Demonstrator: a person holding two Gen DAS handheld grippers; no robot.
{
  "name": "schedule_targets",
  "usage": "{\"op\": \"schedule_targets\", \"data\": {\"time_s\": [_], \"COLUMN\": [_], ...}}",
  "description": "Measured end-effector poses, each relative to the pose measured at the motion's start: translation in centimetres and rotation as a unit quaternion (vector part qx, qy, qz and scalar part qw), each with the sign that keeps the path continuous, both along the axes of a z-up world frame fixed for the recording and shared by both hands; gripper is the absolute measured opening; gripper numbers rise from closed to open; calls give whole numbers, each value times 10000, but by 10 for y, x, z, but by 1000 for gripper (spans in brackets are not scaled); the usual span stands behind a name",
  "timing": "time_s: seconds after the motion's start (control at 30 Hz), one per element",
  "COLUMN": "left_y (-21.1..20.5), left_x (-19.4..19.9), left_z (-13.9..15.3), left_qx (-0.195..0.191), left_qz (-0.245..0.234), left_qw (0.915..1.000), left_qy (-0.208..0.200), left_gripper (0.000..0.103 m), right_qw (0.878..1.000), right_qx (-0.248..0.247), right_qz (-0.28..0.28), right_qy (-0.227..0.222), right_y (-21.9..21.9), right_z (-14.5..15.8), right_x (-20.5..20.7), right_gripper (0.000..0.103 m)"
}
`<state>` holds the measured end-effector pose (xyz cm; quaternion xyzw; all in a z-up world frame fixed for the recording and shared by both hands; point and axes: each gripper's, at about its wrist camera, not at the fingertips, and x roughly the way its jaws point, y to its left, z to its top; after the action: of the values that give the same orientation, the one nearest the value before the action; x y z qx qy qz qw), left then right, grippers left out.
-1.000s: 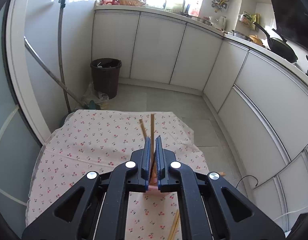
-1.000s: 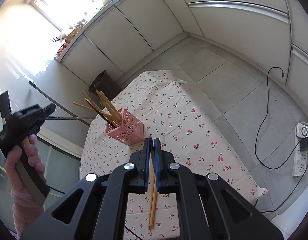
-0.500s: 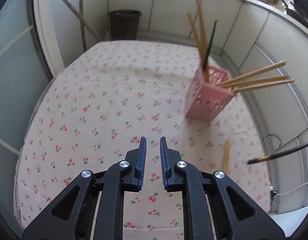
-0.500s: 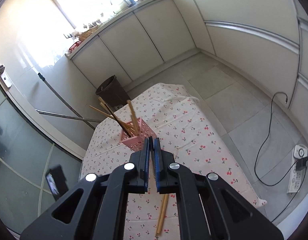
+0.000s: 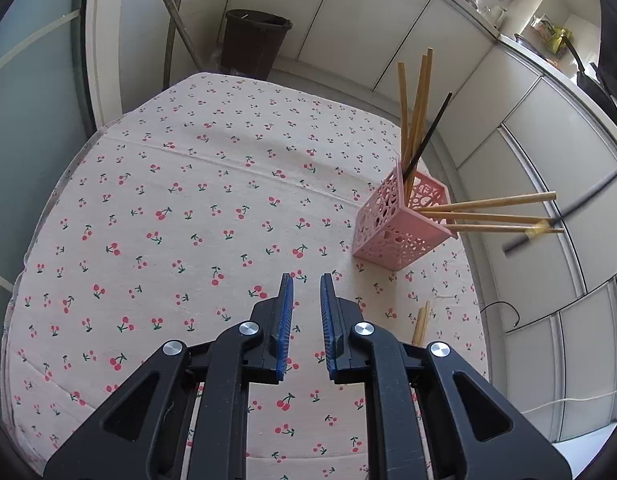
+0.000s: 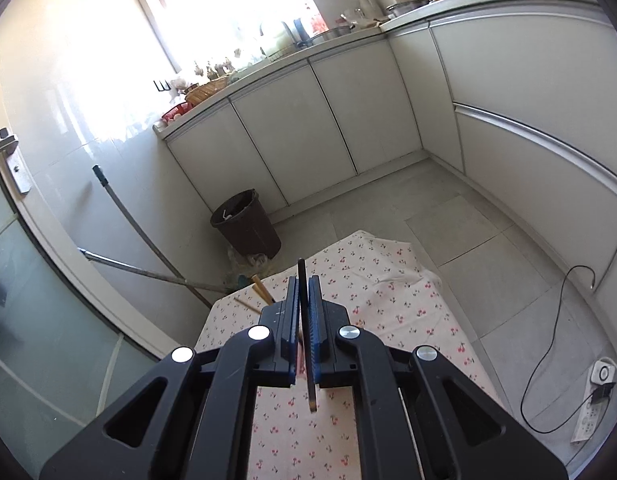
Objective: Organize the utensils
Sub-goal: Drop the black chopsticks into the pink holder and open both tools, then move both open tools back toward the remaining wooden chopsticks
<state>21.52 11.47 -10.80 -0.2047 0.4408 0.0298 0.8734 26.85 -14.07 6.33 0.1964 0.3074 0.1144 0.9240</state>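
A pink perforated holder (image 5: 400,224) stands on the cherry-print tablecloth (image 5: 188,208), holding several wooden chopsticks and one black one. My left gripper (image 5: 306,284) is open and empty, low over the cloth just left of the holder. Two wooden chopsticks (image 5: 422,320) lie on the cloth to its right. My right gripper (image 6: 304,284) is shut on a black chopstick (image 6: 304,300), which also shows blurred in the left wrist view (image 5: 568,212) beyond the holder. Wooden chopstick tips (image 6: 262,290) peek out left of the right fingers.
A dark waste bin (image 6: 246,224) stands on the floor beyond the table, with mop handles (image 6: 140,224) leaning against the wall. White cabinets (image 6: 316,128) line the room. A black cable (image 6: 564,340) and a power strip (image 6: 598,392) lie on the floor at right.
My left gripper moved closer to the holder and opened wider. My right gripper lifted the black chopstick off the cloth and tilted up toward the cabinets.
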Motion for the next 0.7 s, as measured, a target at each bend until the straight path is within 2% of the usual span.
{"op": "schedule_targets", "data": {"time_s": [0.17,0.3,0.4,0.53,0.63,0.7], "left_y": [3,5,4,-6,-15,-21], "left_x": [10,17,19,19,18,17], "left_z": [-1,-1,-1,3,5,6], "left_qx": [-118,-130,-93,87,269,301], "left_qz": [46,121,120,7,-55,-134], "left_qw": [9999,9998,9999,9999,9995,9993], "left_qy": [28,35,-4,-109,-169,-180], "left_gripper": [14,14,14,14,18,20], "right_qw": [9999,9993,9995,9979,9958,9936], "right_qx": [-96,-47,-109,-635,-906,-1114], "right_qz": [-115,-126,-112,-98,-104,-119], "right_qy": [68,361,283,54,65,101], "right_y": [10,11,9,13,12,11], "right_z": [-15,-36,-42,-48,-58,-68], "right_x": [36,54,48,24,9,-1], "right_gripper": [8,12,13,13,13,16]}}
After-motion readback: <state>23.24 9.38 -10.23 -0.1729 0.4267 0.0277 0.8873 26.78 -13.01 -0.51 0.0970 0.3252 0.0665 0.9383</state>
